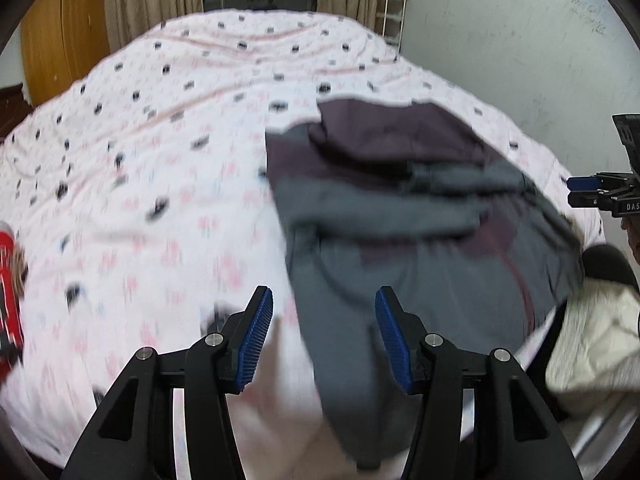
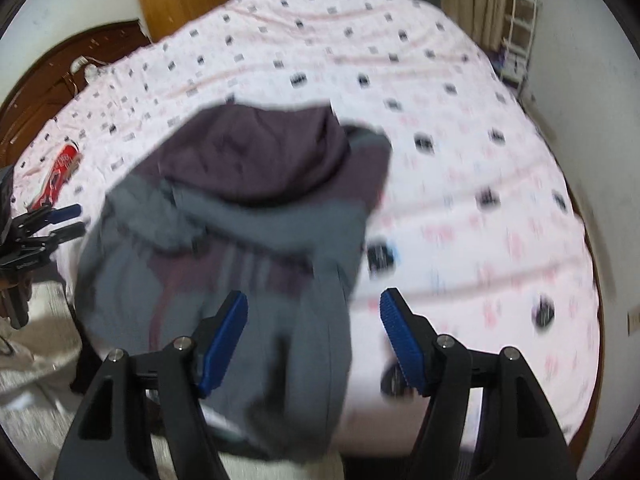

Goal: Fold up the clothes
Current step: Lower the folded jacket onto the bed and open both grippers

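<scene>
A grey and dark purple garment [image 1: 400, 208] [image 2: 248, 200] lies crumpled on the bed, and one grey end hangs over the near edge. My left gripper [image 1: 324, 296] is open above that edge. The hanging grey strip shows between its blue pads without touching them. My right gripper [image 2: 314, 296] is open too, wider, over the garment's near grey part, and its pads do not press on the cloth. Each gripper also shows at the edge of the other view: the right gripper [image 1: 572, 192] and the left gripper [image 2: 78, 221]. Both views are motion-blurred.
The bed has a white and pink sheet [image 1: 160, 160] [image 2: 460, 160] with small dark prints. A red packet [image 1: 8, 280] [image 2: 60, 172] lies on it at the left. A wooden wardrobe [image 1: 60, 40], curtains and a white rack [image 1: 394, 16] stand behind. Cream cloth [image 1: 592, 340] lies off the bed's near right.
</scene>
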`<state>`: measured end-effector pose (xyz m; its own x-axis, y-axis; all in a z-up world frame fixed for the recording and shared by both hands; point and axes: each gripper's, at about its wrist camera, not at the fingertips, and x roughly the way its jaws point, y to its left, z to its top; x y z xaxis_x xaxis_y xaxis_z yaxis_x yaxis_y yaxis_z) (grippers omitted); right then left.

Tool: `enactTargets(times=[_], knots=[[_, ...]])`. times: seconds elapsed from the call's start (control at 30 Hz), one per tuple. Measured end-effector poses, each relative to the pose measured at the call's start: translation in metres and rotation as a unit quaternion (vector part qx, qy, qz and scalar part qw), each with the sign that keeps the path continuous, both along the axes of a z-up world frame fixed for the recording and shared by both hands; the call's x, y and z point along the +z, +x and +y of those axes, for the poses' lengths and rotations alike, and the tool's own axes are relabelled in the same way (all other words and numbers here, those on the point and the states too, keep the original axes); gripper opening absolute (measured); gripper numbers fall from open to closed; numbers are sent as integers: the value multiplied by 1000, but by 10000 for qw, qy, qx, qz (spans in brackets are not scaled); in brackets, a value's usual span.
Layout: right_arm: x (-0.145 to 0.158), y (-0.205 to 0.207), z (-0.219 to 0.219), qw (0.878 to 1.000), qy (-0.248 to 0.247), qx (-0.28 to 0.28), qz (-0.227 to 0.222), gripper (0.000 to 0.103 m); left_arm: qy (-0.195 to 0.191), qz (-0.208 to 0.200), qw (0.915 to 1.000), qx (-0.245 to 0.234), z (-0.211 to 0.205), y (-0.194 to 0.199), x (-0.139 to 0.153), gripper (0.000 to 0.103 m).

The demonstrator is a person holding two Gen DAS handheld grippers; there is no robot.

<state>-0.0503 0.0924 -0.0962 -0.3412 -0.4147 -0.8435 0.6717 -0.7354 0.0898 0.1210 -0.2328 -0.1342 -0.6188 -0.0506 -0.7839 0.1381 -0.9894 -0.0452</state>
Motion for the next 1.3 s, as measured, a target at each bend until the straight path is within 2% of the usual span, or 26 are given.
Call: enactTargets(times=[0.17,0.33,0.47,0.63,0.87,1.0,1.13,1.3], knots=[[-22,19,24,9983,68,-86,-576,71,253,-344,9990,-113,4,24,-19,49],[-36,32,33,9959,179,-61,-885,70,577,-507,9969,-172,7,35,-31,49],[-42,39,28,9952,389,-181,-883,70,702,-529,9960,-182,9,39,-37,49],[-57,40,24,9932,411,-227,-1061,70,701,-515,9960,-187,11,38,-42,49],[-65,39,23,9909,405,-270,-1253,64,755,-588,9952,-205,12,39,-50,49],[-70,41,20,9909,417,-200,-1268,51,817,-630,9945,-177,12,40,-56,49],[-74,41,18,9907,409,-202,-1283,46,827,-619,9946,-121,12,41,-58,49],[-77,41,18,9905,368,-257,-1301,46,754,-610,9953,-78,13,41,-59,50]])
